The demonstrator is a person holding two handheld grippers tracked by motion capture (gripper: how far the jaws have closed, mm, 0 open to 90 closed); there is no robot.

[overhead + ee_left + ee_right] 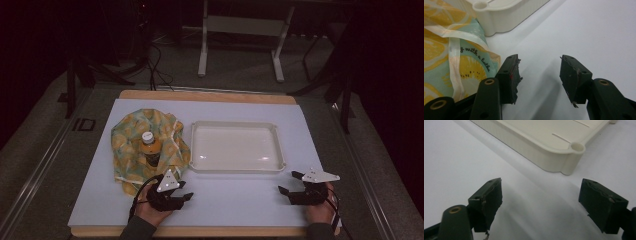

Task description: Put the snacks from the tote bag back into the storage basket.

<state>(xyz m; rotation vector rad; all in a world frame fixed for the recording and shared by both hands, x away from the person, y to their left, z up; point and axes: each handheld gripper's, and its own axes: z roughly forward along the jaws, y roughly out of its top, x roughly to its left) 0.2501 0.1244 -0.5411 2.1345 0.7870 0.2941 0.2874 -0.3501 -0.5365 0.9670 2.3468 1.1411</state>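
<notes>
1. Left gripper [182, 192]: lower left of frame, jaws spread, grasping nothing, beside the lemon-print bag [131, 137]
2. Bottle [149, 149]: upright inside the bag, left of centre
3. Right gripper [289, 182]: lower right, jaws released, near the white tray [235, 168]

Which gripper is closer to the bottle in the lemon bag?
The left. The left gripper sits just in front of the lemon bag holding the bottle; the right gripper is far off, past the white tray.
</notes>
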